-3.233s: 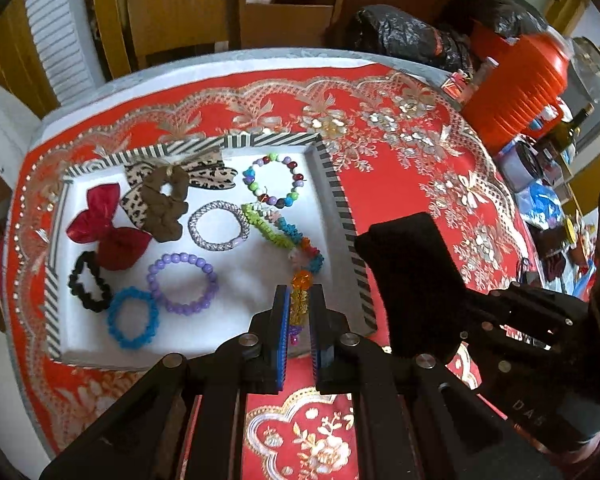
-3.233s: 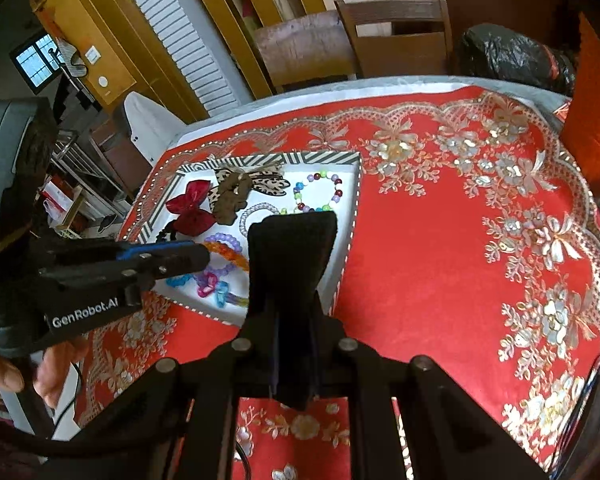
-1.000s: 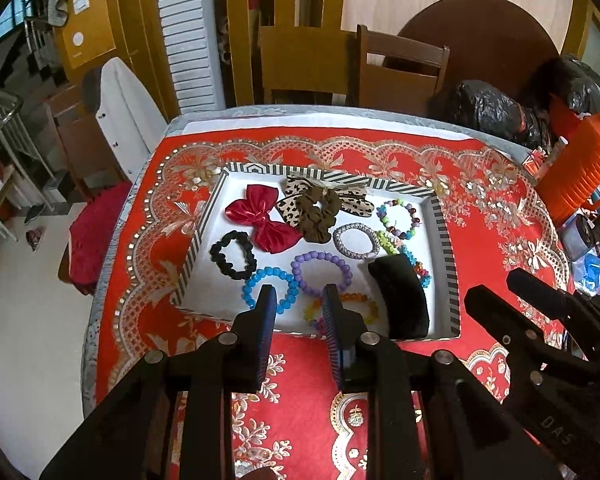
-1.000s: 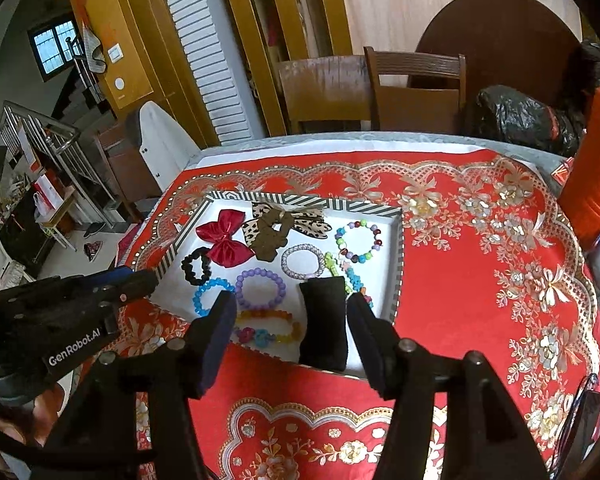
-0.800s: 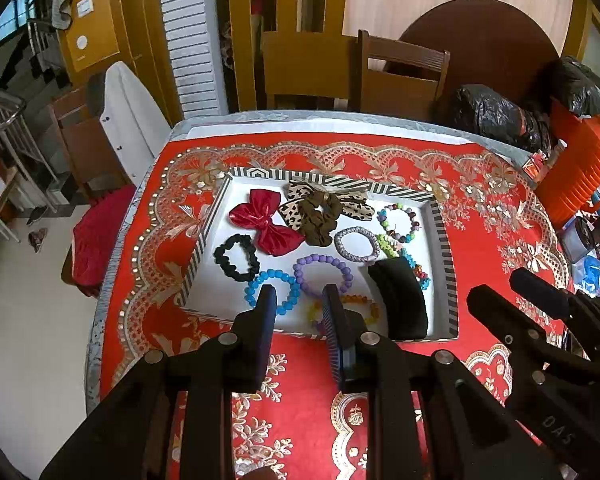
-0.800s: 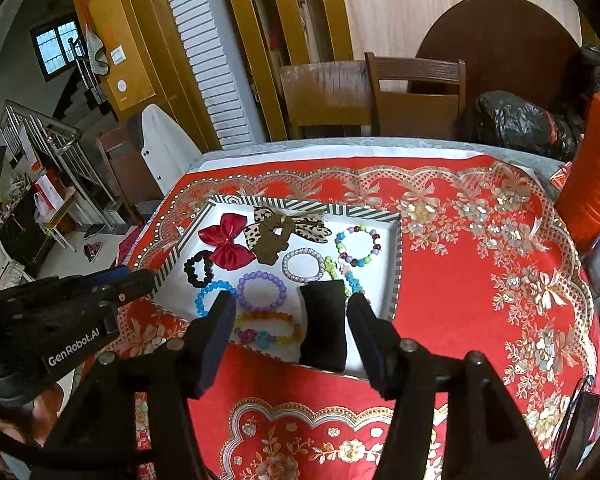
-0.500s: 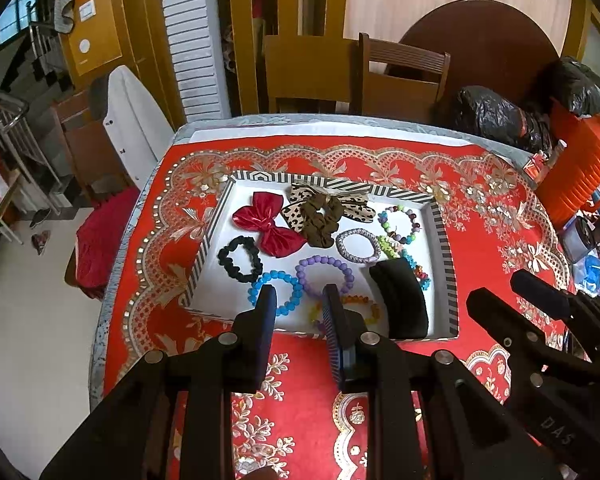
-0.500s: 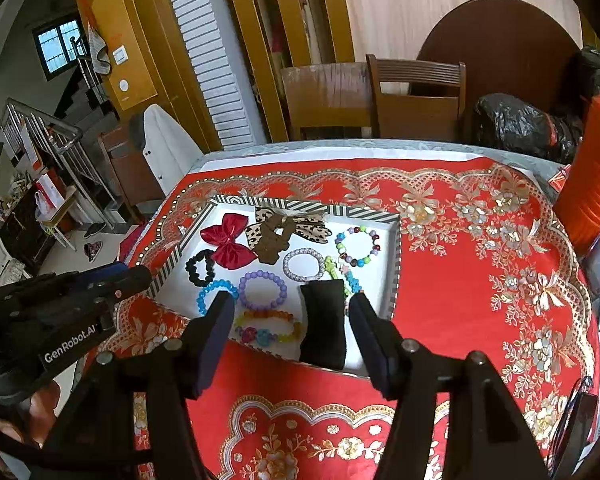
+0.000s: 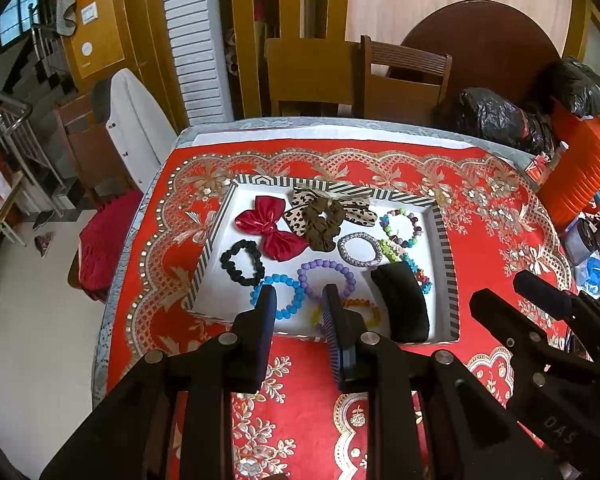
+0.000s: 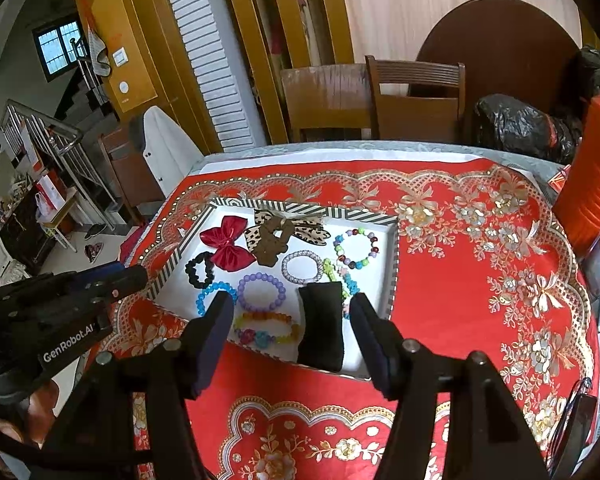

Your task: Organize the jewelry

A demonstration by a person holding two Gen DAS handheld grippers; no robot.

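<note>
A white tray with a striped rim [image 9: 444,248] sits on the red tablecloth. It holds a red bow [image 9: 270,228], a leopard scrunchie [image 9: 324,220], a black scrunchie [image 9: 242,263], blue [image 9: 278,296] and purple [image 9: 327,278] bead bracelets, a silver bracelet [image 9: 359,249], a multicolour bead bracelet [image 9: 401,226], an orange-yellow bracelet [image 10: 266,328] and a black velvet pad [image 10: 322,328]. My left gripper [image 9: 299,300] hovers open over the tray's near edge, holding nothing. My right gripper [image 10: 290,308] stands wide open, back from the pad and apart from it.
An orange ribbed container [image 9: 580,172], black plastic bags [image 9: 496,118] and small jars [image 9: 588,240] crowd the table's right side. Wooden chairs [image 9: 404,80] stand behind the far edge. Patterned red cloth [image 9: 300,392] lies between the tray and me.
Since the earliest frames the left gripper let go of the orange-yellow bracelet and the right let go of the black pad; both grippers drew back. Nothing has shifted over the last second.
</note>
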